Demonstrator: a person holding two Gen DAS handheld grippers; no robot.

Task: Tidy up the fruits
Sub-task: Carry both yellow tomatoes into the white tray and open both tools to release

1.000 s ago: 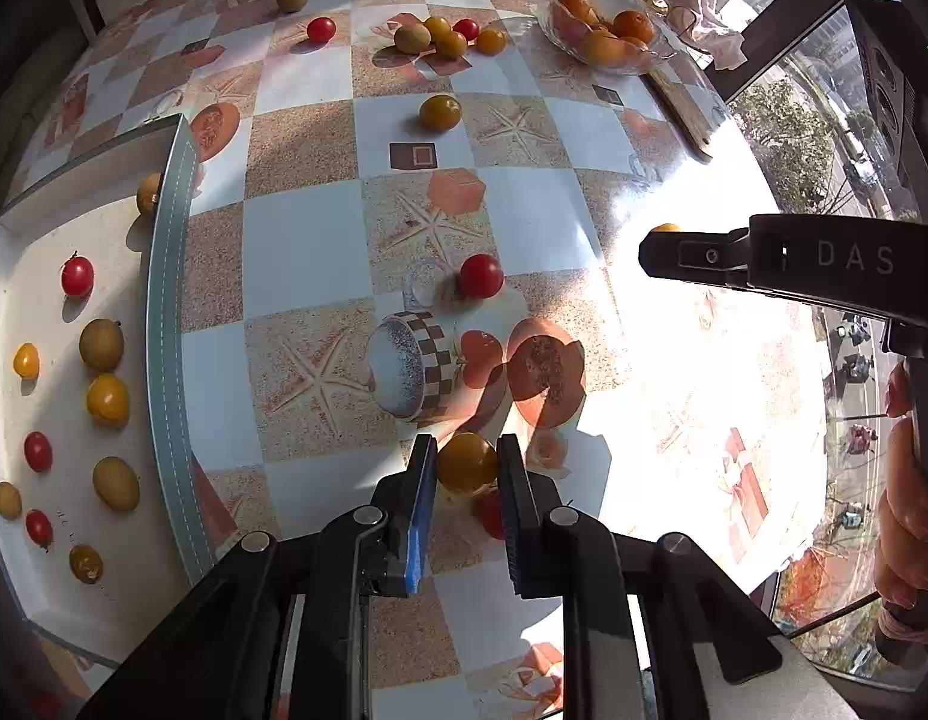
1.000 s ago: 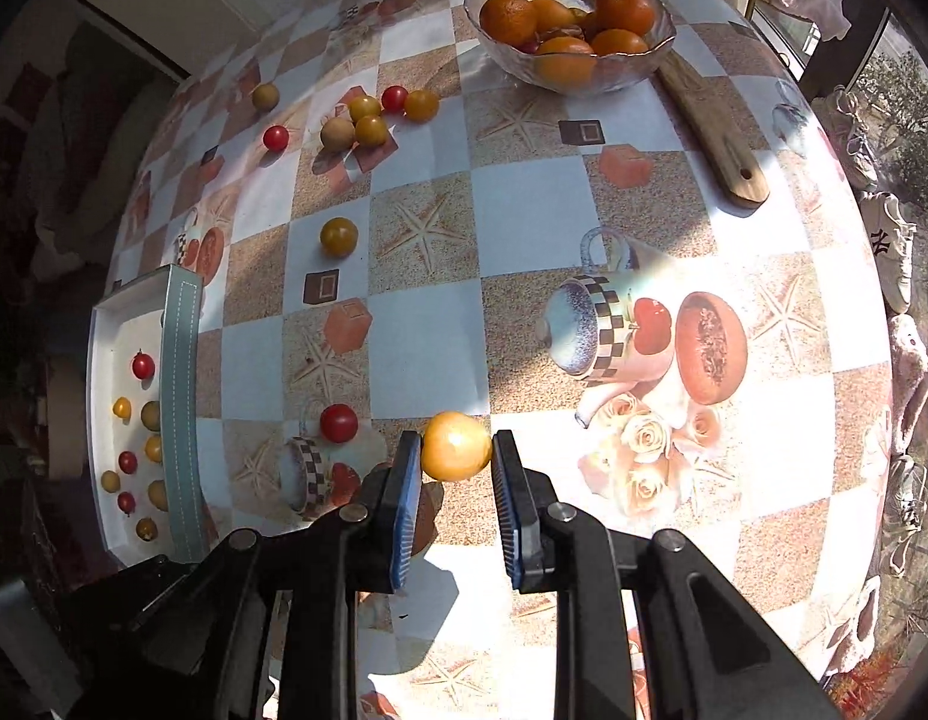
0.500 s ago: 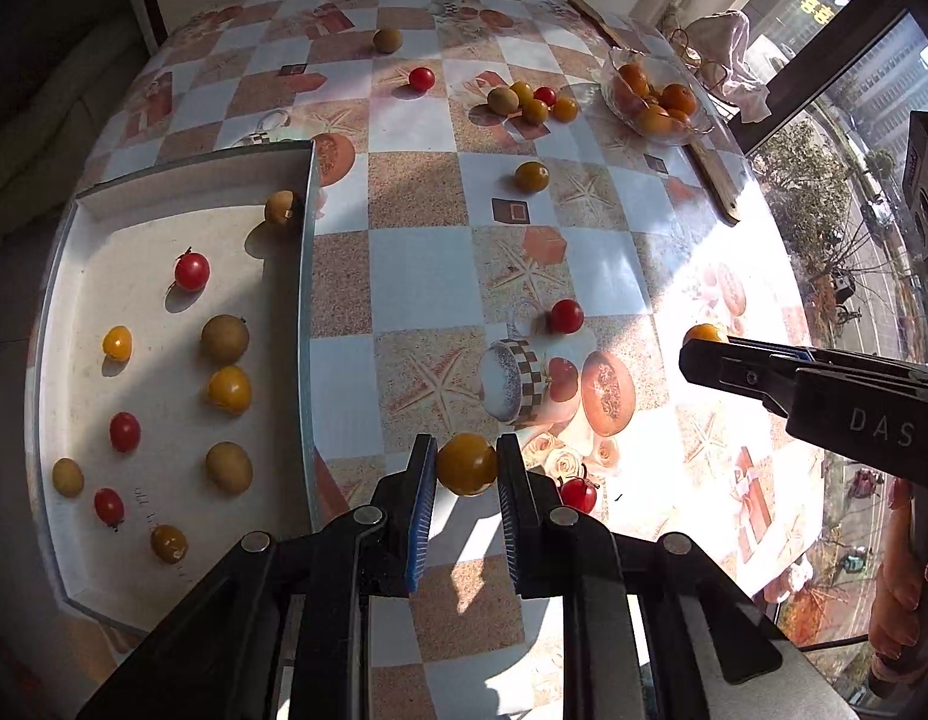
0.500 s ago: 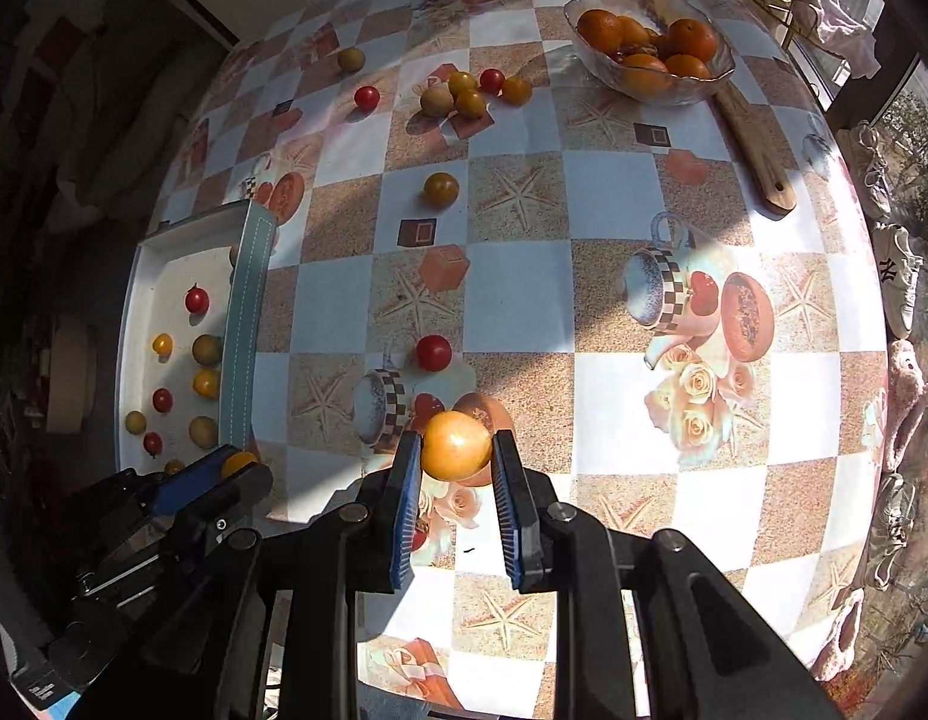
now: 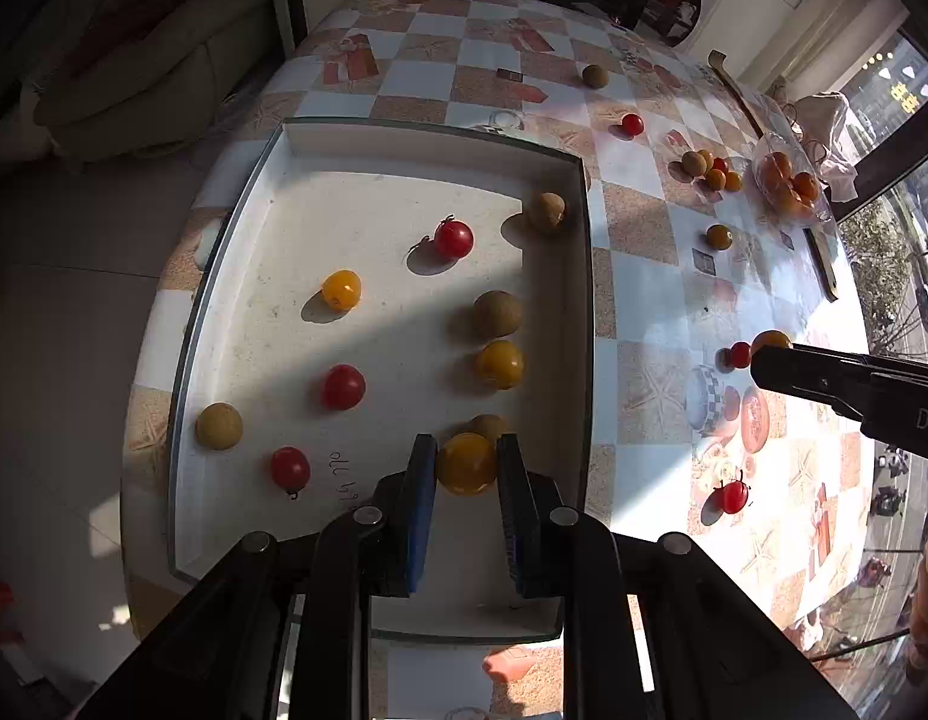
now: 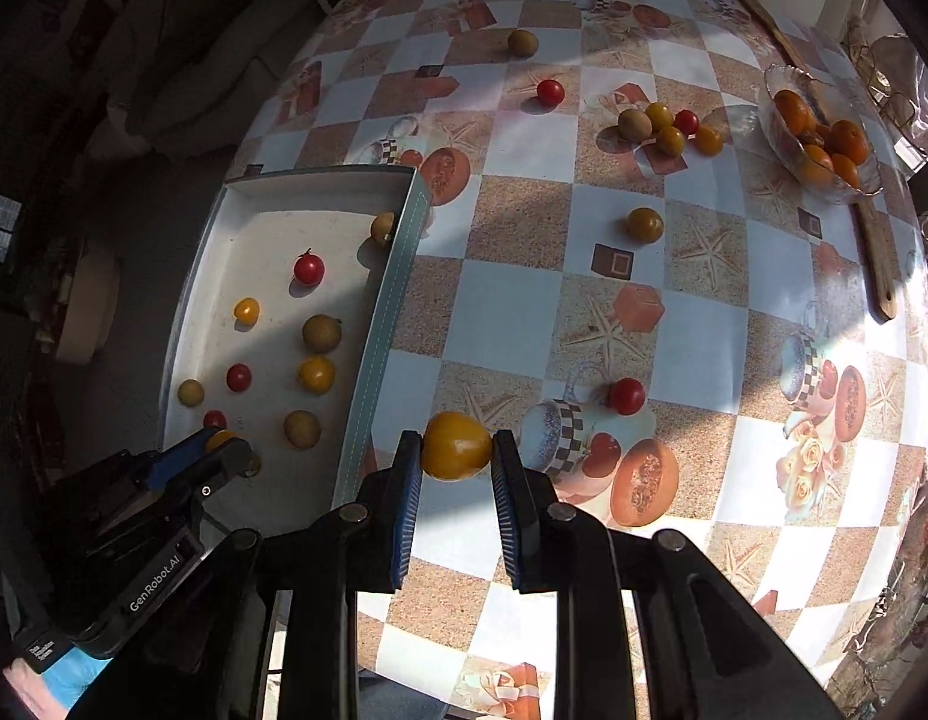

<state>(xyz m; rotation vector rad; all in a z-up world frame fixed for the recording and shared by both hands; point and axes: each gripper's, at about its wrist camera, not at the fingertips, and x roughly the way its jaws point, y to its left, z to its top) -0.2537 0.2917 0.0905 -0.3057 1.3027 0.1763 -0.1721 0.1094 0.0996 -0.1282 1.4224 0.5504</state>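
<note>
My left gripper (image 5: 465,465) is shut on a yellow tomato (image 5: 465,463) and hangs over the near right part of the white tray (image 5: 380,147). Several red, yellow and brown fruits lie in the tray (image 6: 320,180), among them a red tomato (image 5: 453,238) and a brown fruit (image 5: 496,313). My right gripper (image 6: 455,450) is shut on a second yellow tomato (image 6: 456,446), above the checked tablecloth just right of the tray's blue-grey wall (image 6: 383,324). The left gripper (image 6: 215,447) shows at the lower left of the right wrist view, the right gripper (image 5: 763,354) at the right edge of the left wrist view.
Loose fruit lies on the tablecloth: a red tomato (image 6: 627,396), a yellow one (image 6: 645,224), a cluster (image 6: 667,126), and another red tomato (image 5: 733,496). A glass bowl of oranges (image 6: 820,135) and a wooden utensil (image 6: 877,264) sit at the far right.
Both grippers have swung left across the table with their tomatoes held. The left one went from over the tablecloth to over the tray; the right one now hangs near the tray's wall.
</note>
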